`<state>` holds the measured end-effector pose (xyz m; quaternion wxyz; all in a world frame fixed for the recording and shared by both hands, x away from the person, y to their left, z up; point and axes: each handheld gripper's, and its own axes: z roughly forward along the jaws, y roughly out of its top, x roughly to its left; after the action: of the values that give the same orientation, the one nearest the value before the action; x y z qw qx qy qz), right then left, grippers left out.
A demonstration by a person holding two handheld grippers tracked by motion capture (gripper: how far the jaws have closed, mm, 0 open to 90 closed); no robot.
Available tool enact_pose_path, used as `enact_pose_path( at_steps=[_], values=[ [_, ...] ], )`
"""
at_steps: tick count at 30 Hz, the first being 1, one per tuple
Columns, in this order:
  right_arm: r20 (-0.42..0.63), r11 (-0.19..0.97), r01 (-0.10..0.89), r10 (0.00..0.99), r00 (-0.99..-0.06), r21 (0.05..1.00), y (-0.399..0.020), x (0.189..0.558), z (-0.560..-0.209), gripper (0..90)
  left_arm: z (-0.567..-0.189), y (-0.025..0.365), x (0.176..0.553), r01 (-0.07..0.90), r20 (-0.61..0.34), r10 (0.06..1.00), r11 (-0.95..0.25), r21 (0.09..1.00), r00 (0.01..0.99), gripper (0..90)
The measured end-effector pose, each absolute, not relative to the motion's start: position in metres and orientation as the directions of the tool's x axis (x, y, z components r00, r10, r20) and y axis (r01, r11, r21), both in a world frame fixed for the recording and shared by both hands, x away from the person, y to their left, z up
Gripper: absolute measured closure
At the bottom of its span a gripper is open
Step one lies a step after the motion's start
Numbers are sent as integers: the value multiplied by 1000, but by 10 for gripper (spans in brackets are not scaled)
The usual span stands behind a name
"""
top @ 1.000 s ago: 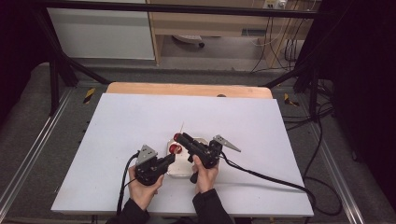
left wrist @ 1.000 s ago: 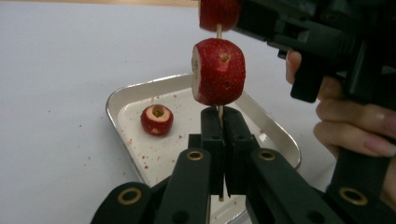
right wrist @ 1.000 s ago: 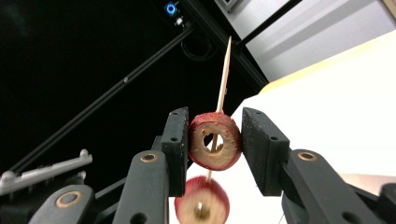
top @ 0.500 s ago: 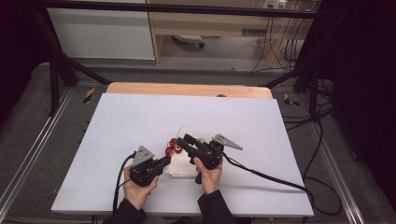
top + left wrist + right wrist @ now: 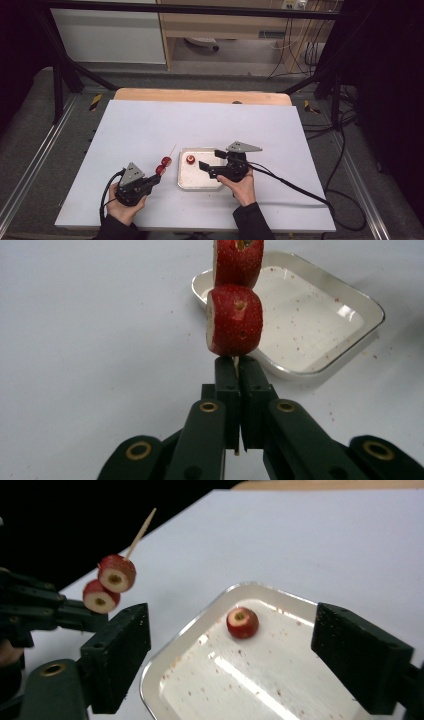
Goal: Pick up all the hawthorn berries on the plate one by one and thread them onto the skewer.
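White and matte, the counter [image 5: 150, 125] runs from the person's near edge back to a wooden strip at its far side, with a dark floor and pale cabinets beyond. Nearest, at the lower left of the high view, the left tongs [image 5: 156, 178] are clamped fully shut on the blunt end of a thin wooden skewer [image 5: 140, 532]; the left gripper view shows the stick pinched between the two black jaws. Two red strawberry pieces [image 5: 234, 320] sit threaded on the skewer just above the jaws, one behind the other, and the bare pointed end rises past them, tilted away toward the far side. Just to the right of the skewer lies a shallow white tray [image 5: 186, 184], flat on the counter and speckled with red juice. The right tongs [image 5: 212, 161] hang over the tray's right half, jaws wide apart and having just been opening, with nothing pressed between them. Farther in, near the tray's far left corner, one loose strawberry piece [image 5: 242, 622] rests alone, cut face up, well apart from both tongs.
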<state>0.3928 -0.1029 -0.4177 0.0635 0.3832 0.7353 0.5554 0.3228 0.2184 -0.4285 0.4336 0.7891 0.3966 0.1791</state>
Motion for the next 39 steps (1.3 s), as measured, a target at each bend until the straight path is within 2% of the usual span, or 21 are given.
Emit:
enact_pose_path(
  at_steps=[6, 11, 25, 30, 39],
  values=[
    [288, 203, 525, 650, -704, 827, -108, 398, -412, 94, -432, 224, 320, 466, -60, 755, -337, 818, 653, 879],
    [229, 319, 542, 659, -716, 778, -105, 405, -404, 78, -436, 229, 322, 472, -66, 750, -342, 813, 658, 879],
    [124, 513, 546, 644, -755, 662, -61, 437, -390, 113, -439, 240, 330, 486, -69, 768, -331, 809, 637, 880],
    [112, 571, 554, 628, -770, 606, -42, 448, -394, 166, -438, 243, 329, 486, -70, 769, -327, 811, 635, 880],
    [121, 634, 574, 610, -783, 518, -17, 468, -403, 349, -440, 243, 330, 491, -64, 769, -338, 803, 636, 880]
  ],
)
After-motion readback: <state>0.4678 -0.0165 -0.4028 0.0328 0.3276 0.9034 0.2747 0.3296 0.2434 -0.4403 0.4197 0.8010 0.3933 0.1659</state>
